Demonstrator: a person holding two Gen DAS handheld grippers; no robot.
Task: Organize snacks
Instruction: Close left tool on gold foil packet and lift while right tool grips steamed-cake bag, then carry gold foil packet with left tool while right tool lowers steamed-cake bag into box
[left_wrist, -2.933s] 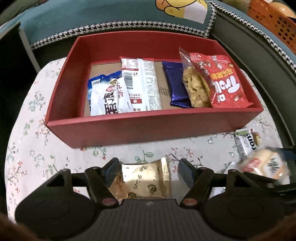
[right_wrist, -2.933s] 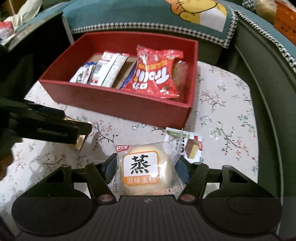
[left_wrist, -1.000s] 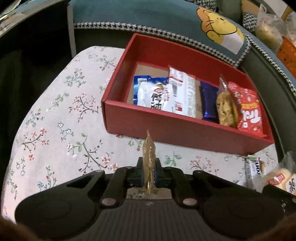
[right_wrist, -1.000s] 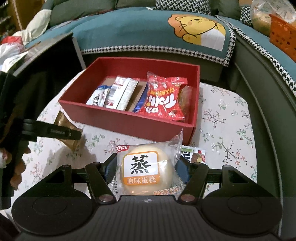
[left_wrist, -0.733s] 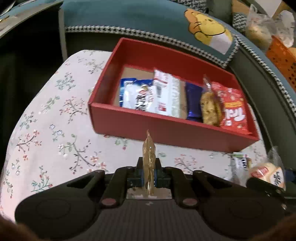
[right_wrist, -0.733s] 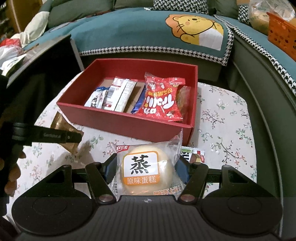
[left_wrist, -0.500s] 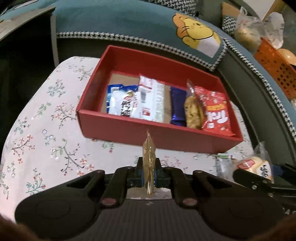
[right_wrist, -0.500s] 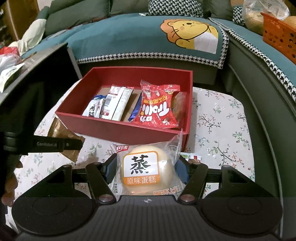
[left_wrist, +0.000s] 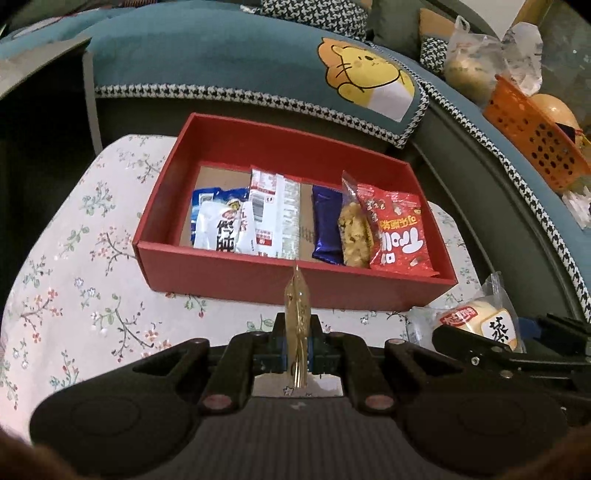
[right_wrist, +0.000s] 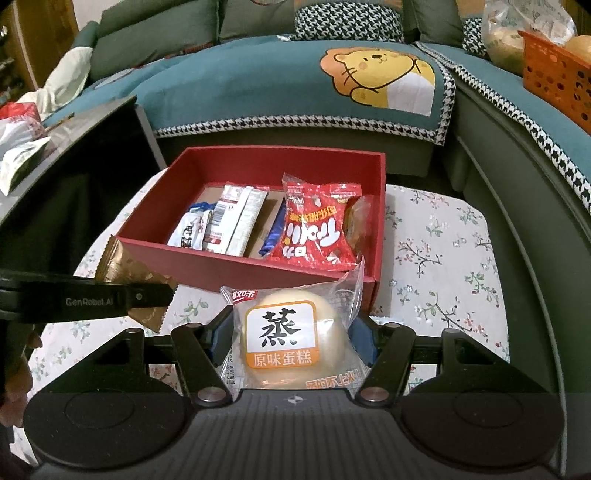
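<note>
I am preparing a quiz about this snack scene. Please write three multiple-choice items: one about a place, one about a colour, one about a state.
1. Where does the red crinkly snack bag lie?
A. at the right end of the red cardboard box
B. on the floral tablecloth
C. on the sofa

2. What colour is the flat foil packet in the left tool?
A. blue
B. gold
C. white

3. What state is the right tool in?
A. open, empty
B. shut, empty
C. shut on the round cake in clear wrap

Answers: 1 A, it rests inside by the right wall; 2 B, its foil shines gold; 3 C, both fingers press the wrap.
</note>
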